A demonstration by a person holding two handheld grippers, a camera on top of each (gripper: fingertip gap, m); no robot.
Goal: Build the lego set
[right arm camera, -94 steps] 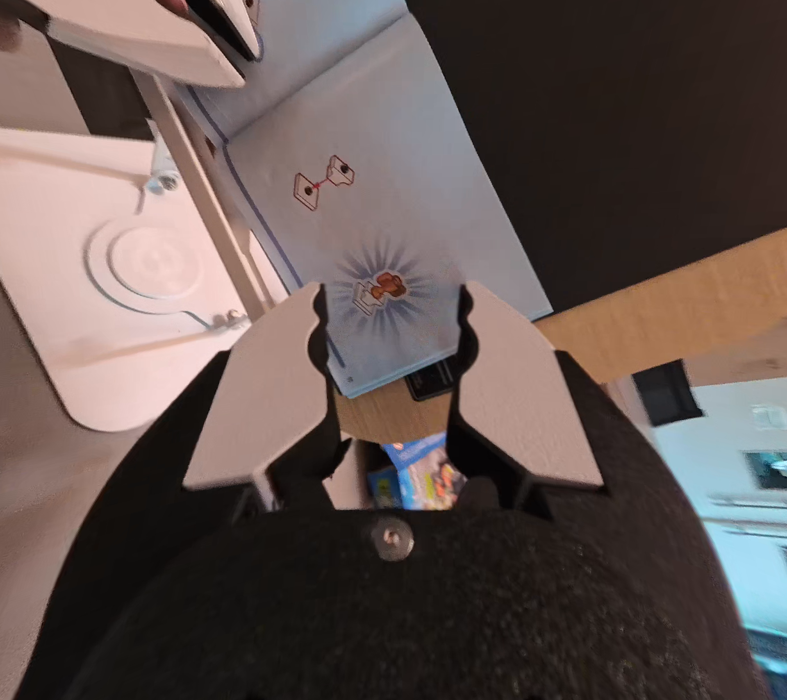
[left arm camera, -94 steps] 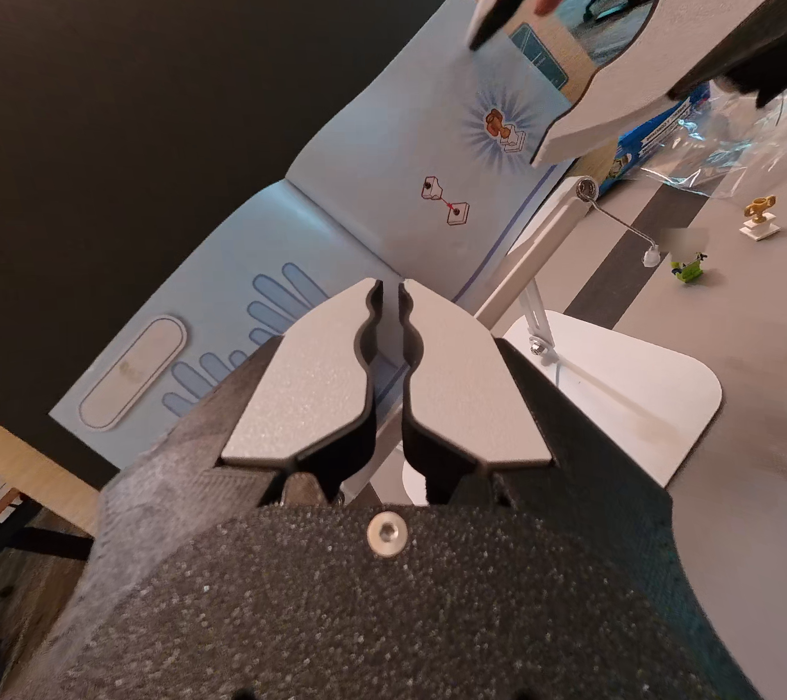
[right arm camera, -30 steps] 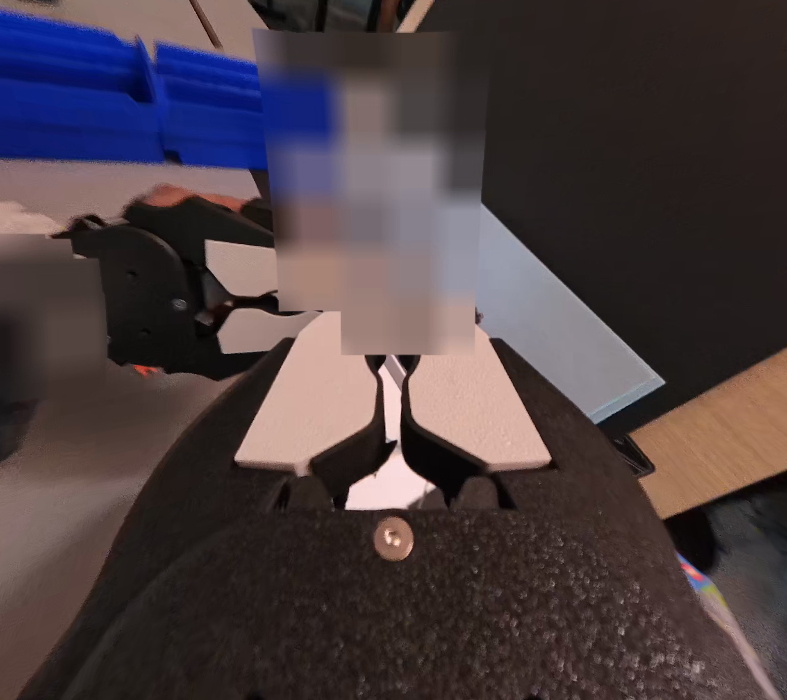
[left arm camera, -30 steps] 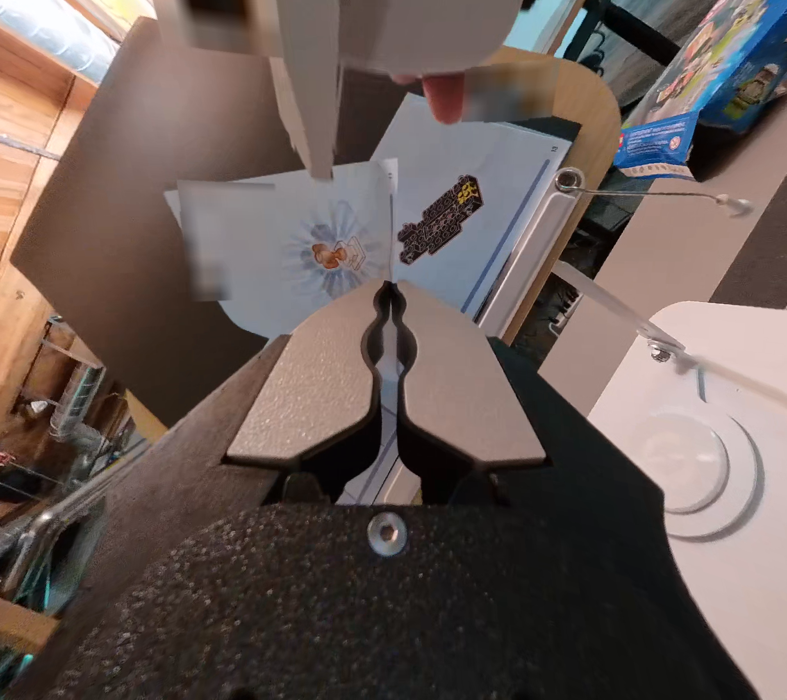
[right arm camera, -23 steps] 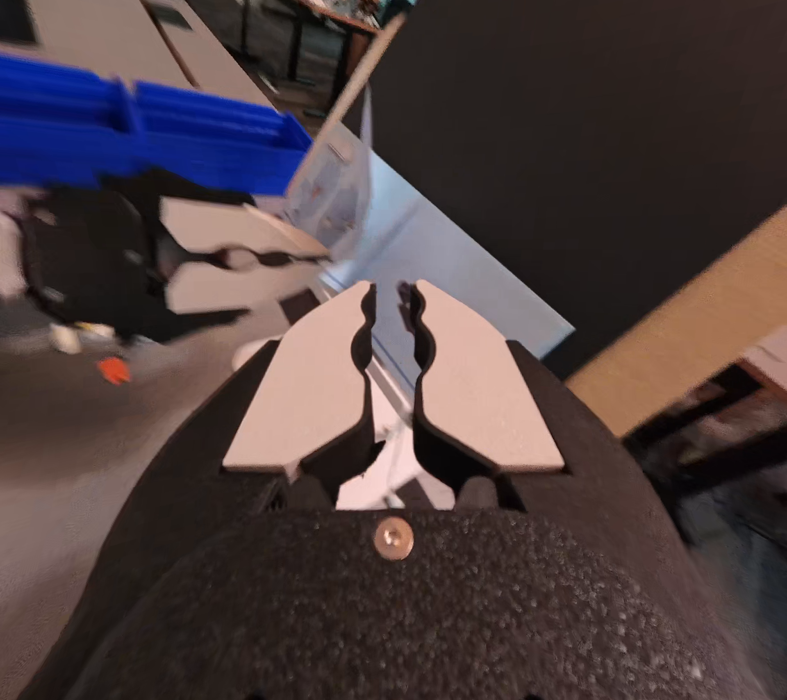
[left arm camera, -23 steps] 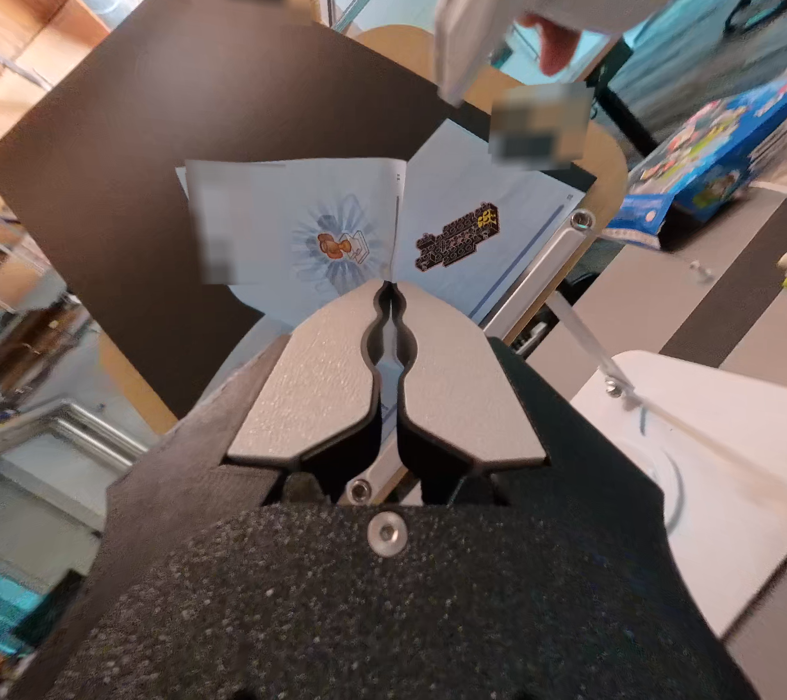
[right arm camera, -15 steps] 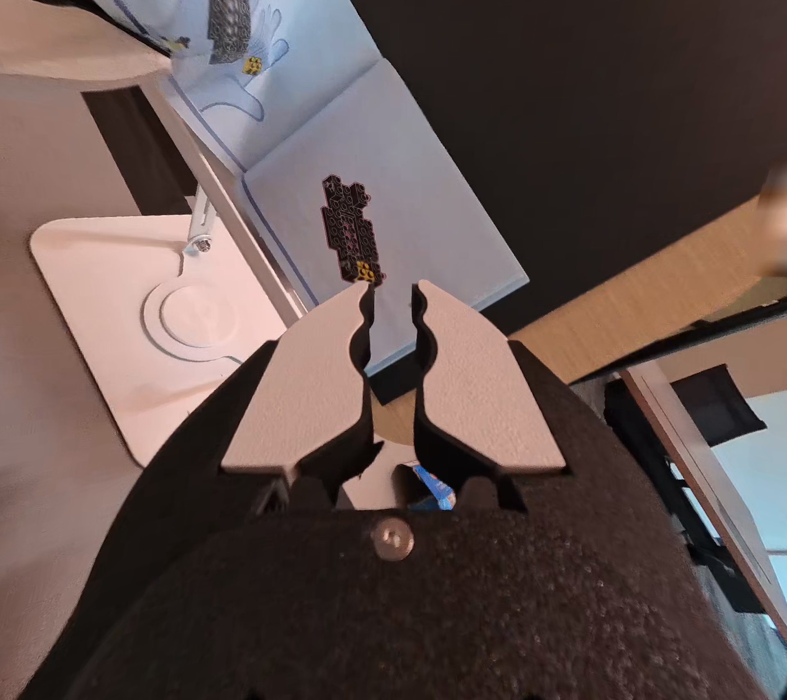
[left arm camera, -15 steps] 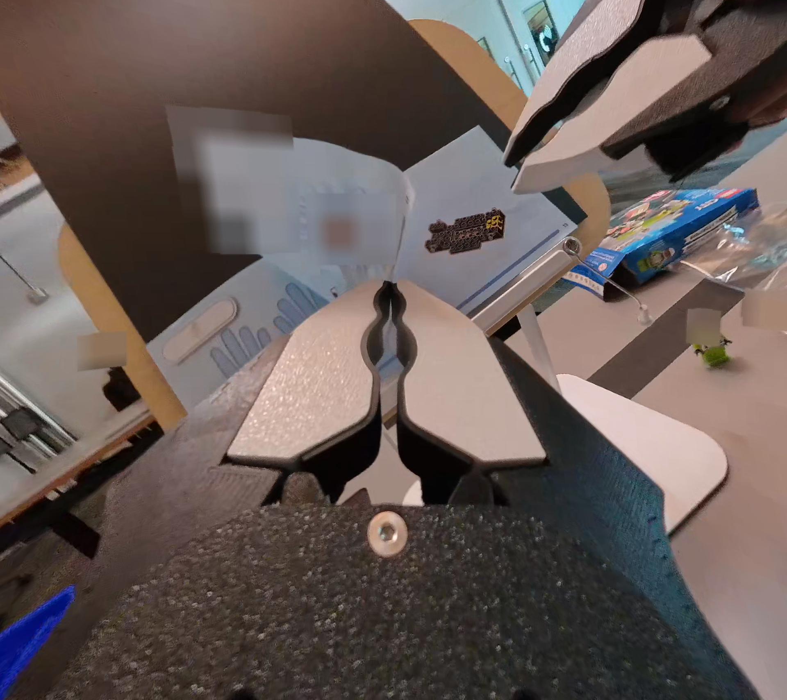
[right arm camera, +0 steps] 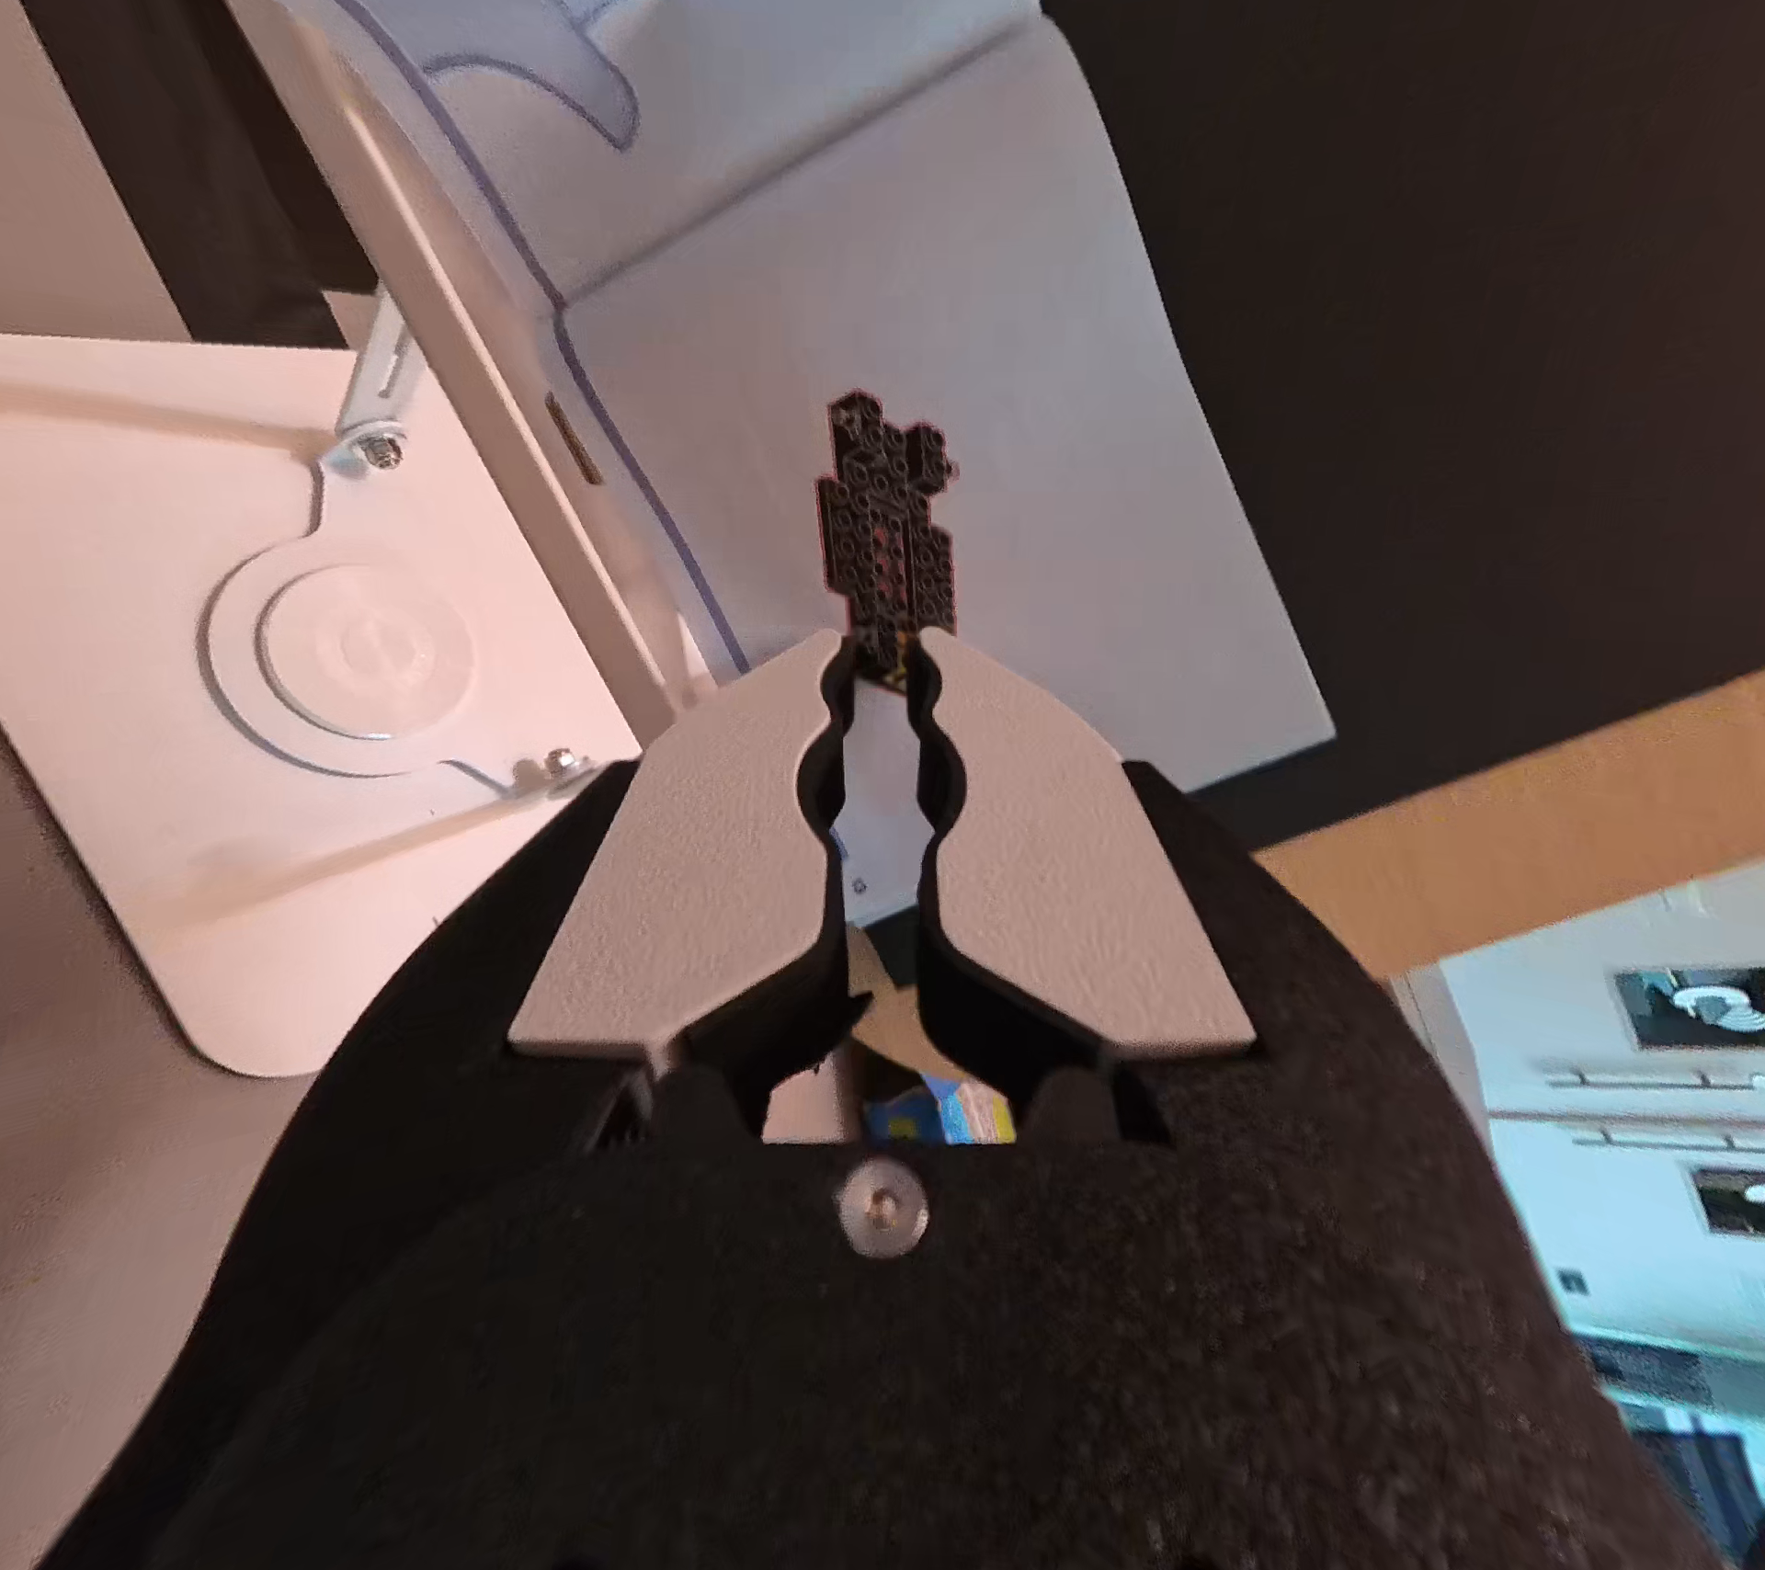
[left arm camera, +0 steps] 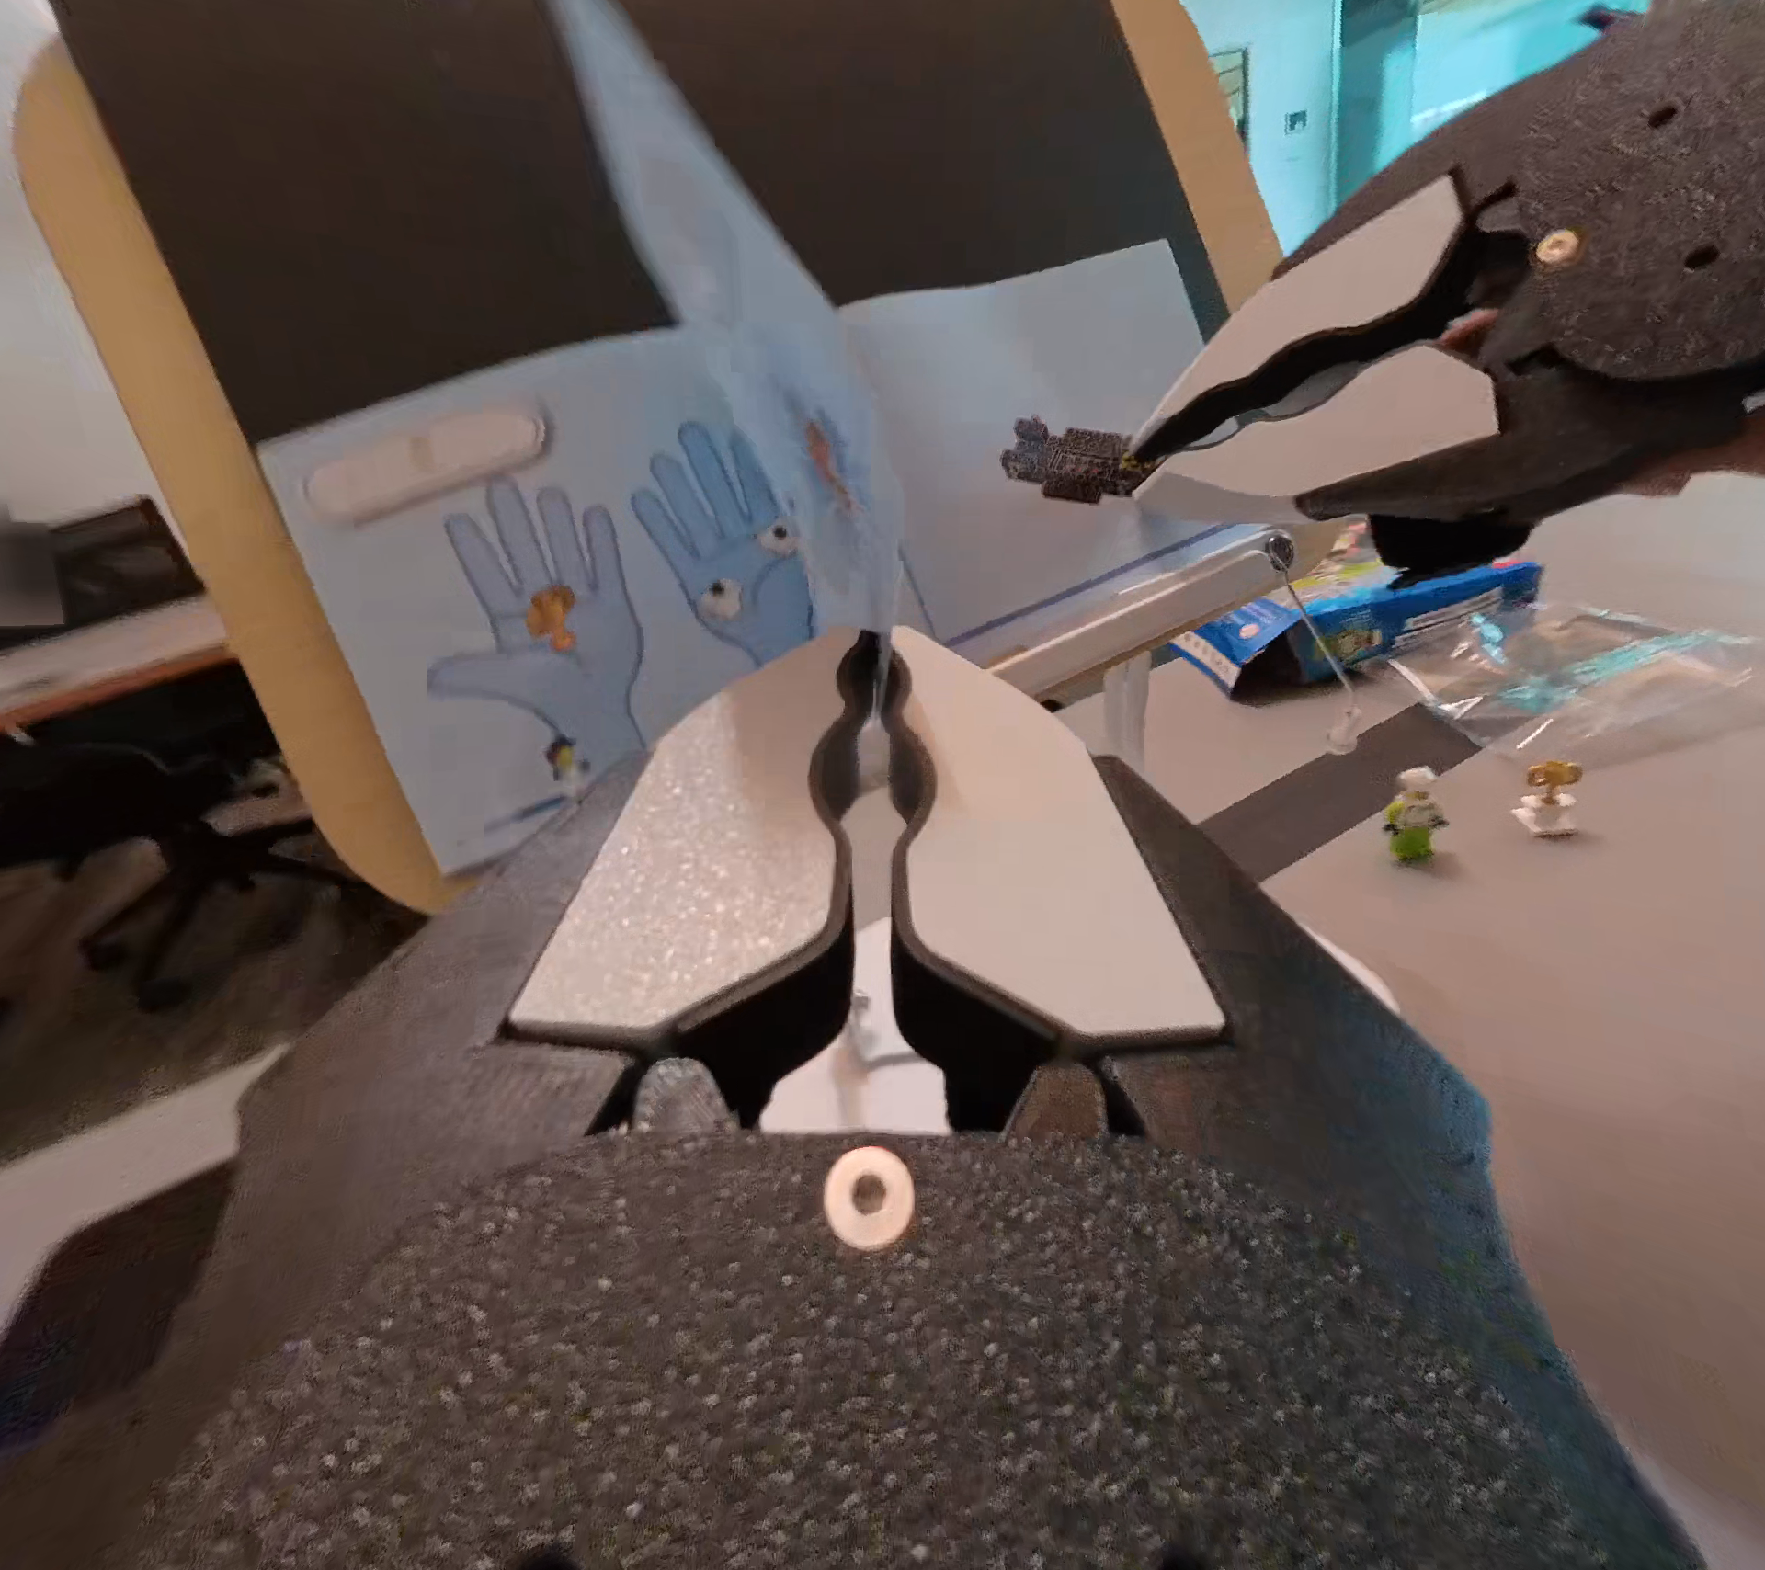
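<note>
Up close, the left claw (left arm camera: 874, 646) is pressed together on the lower edge of a pale blue page (left arm camera: 735, 340) of an instruction booklet (left arm camera: 1012, 378), holding that page upright between the 2 open halves. The booklet leans on a white stand (right arm camera: 172, 665) in front of a dark board (left arm camera: 478, 92). Its left half shows 2 drawn blue hands; its right half shows a printed picture of a black brick model (right arm camera: 888, 540). The right claw (right arm camera: 881, 650) hovers just in front of that right half, its fingertips nearly together with a narrow gap and nothing between them, aimed at the picture's lower end. On the grey surface (left arm camera: 1576, 999) to the right stand a small green and white lego figure (left arm camera: 1415, 816) and a small gold trophy piece (left arm camera: 1549, 798), near each other, with a clear plastic bag (left arm camera: 1624, 674) and a blue box (left arm camera: 1366, 636) farther back.
</note>
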